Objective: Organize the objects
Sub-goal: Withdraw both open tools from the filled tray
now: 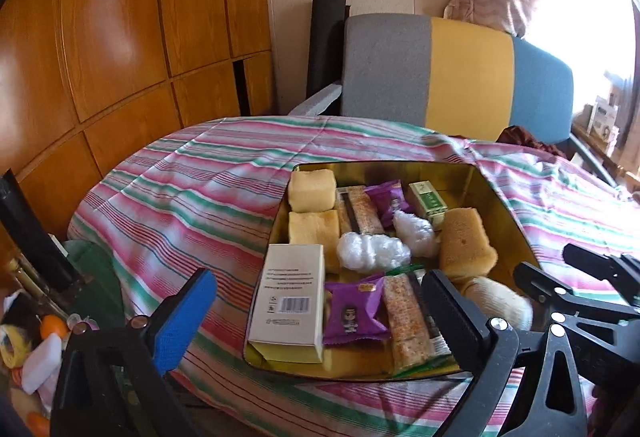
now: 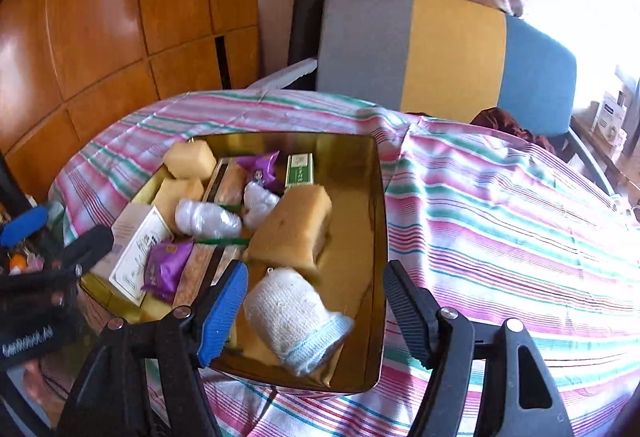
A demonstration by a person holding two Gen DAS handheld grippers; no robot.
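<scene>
A gold tin box (image 1: 496,197) (image 2: 378,197) sits on the striped cloth. It holds yellow sponges (image 1: 466,243) (image 2: 294,229), purple snack packets (image 1: 354,311), cereal bars (image 1: 408,321), a white carton (image 1: 290,295), a green box (image 1: 428,199) and white plastic bundles (image 1: 372,251). A rolled white sock with a blue cuff (image 2: 294,317) (image 1: 500,301) lies in the tin's near right corner. My right gripper (image 2: 314,311) is open just above the sock, with one finger on each side and not touching it. My left gripper (image 1: 320,313) is open over the tin's near edge.
The striped cloth (image 2: 500,205) covers a round table. A grey, yellow and blue chair (image 1: 460,77) stands behind it. Wooden cabinets (image 1: 100,37) are at the left. Toys and clutter (image 1: 32,349) lie on the floor at lower left.
</scene>
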